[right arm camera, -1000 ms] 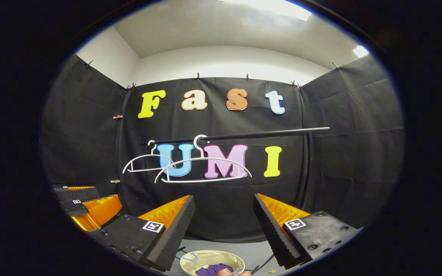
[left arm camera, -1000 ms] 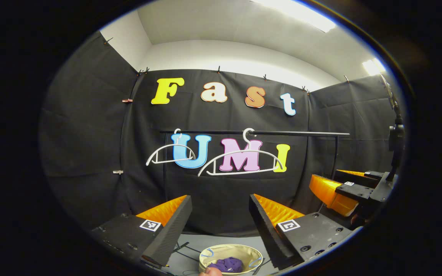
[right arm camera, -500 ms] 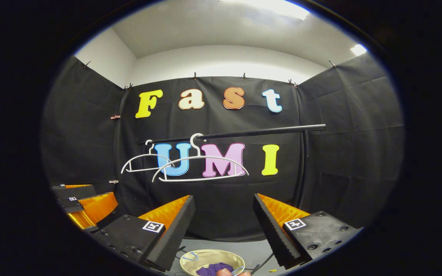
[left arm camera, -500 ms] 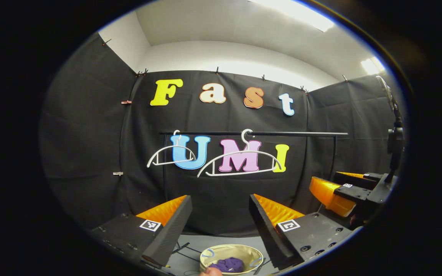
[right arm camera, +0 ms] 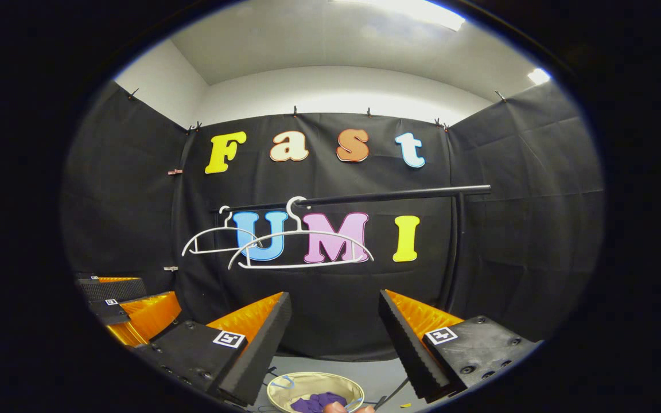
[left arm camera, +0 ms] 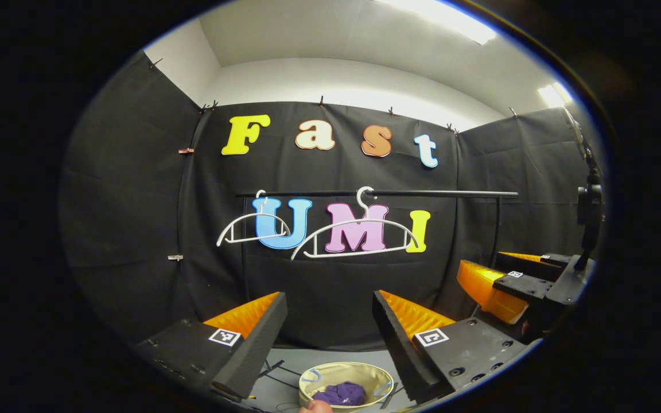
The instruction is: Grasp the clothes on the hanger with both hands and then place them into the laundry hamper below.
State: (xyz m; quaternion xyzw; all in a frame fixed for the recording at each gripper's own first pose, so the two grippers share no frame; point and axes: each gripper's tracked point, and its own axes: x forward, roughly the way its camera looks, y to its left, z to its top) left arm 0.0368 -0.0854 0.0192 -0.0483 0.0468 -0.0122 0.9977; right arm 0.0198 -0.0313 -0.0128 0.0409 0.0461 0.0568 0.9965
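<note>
Two bare white hangers are seen on the black rail, near its left end. The purple clothes are found inside the beige laundry hamper on the floor. The left gripper and right gripper are held spread apart, nothing gripped.

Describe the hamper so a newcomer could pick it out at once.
Start at the black rail on the back wall, where two bare white hangers hang. Drop straight down to the grey floor: the hamper is the round beige basket there. It alone is round, with purple clothes bunched inside.
</note>
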